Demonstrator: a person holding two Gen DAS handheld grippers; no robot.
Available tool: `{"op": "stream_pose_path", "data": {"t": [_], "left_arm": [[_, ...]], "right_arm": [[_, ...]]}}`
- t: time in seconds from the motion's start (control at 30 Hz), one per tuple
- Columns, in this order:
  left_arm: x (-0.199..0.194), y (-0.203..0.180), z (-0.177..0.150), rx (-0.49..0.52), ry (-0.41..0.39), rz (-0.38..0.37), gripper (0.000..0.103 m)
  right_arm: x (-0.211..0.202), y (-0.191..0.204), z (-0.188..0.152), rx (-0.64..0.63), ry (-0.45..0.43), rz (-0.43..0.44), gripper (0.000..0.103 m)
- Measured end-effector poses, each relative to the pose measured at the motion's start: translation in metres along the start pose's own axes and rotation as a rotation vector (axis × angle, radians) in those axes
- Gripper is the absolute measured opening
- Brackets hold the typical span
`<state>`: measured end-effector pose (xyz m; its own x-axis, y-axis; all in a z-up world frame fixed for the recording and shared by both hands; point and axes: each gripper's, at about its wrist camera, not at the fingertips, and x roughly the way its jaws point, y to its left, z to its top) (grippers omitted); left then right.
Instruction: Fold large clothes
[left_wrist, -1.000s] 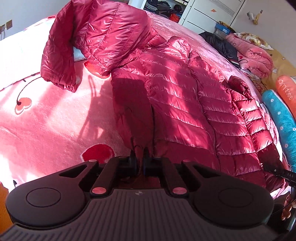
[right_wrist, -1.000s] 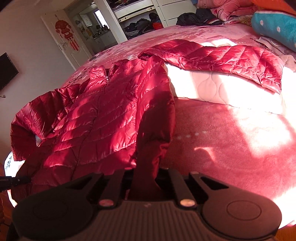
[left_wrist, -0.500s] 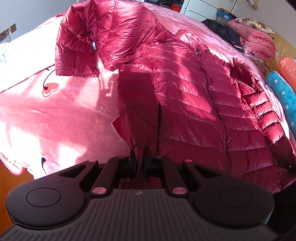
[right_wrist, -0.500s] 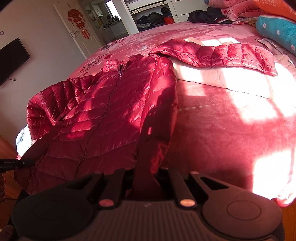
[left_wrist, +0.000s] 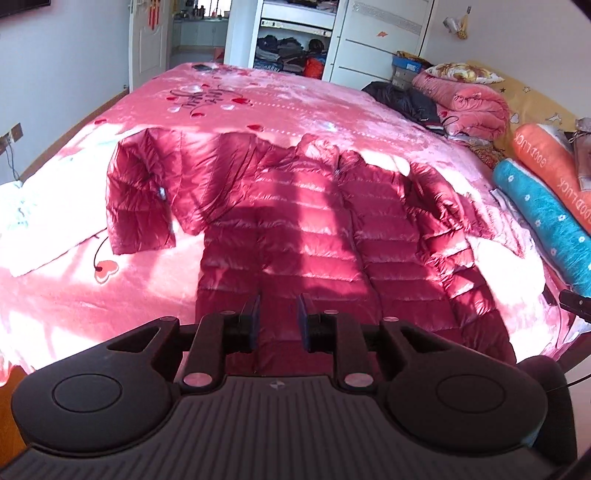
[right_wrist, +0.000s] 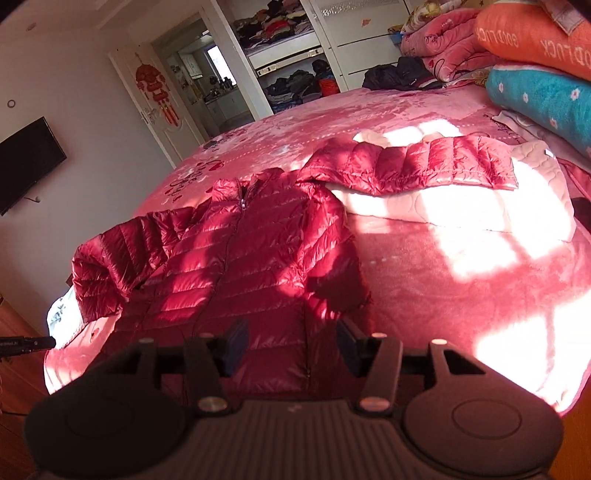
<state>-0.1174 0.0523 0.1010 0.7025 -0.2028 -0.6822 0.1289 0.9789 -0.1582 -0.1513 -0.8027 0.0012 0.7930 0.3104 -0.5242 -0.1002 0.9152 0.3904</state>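
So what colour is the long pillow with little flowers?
The long pillow is turquoise blue with small white flowers; clearest in the left wrist view.

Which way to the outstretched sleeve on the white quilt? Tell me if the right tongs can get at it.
Probably yes: the right tongs stand open and empty, and the sleeve lies uncovered beyond.

Sunlight streaks across the pink bedspread (left_wrist: 295, 107) ahead. Beyond it, an open white wardrobe (left_wrist: 295, 40) stuffed with clothes, a doorway (right_wrist: 207, 85) alongside, a dark television (right_wrist: 26, 162) on the far-left wall.
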Motion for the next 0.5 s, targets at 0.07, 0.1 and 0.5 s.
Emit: {"op": "stream_pose_path", "data": {"t": [0.07,0.1,0.5], "left_arm": [[-0.011,-0.018,0.015,0.0,-0.041,-0.039,0.031],[-0.015,-0.028,0.022,0.001,-0.057,-0.059,0.035],[0.035,-0.128,0.095,-0.009,-0.173,-0.295,0.051]], "right_arm": [[-0.017,0.001,0.015,0.009,-0.087,-0.003,0.066],[-0.024,0.0,0.023,0.016,-0.13,0.0,0.068],[-0.03,-0.085,0.09,0.297,-0.414,-0.024,0.08]]}}
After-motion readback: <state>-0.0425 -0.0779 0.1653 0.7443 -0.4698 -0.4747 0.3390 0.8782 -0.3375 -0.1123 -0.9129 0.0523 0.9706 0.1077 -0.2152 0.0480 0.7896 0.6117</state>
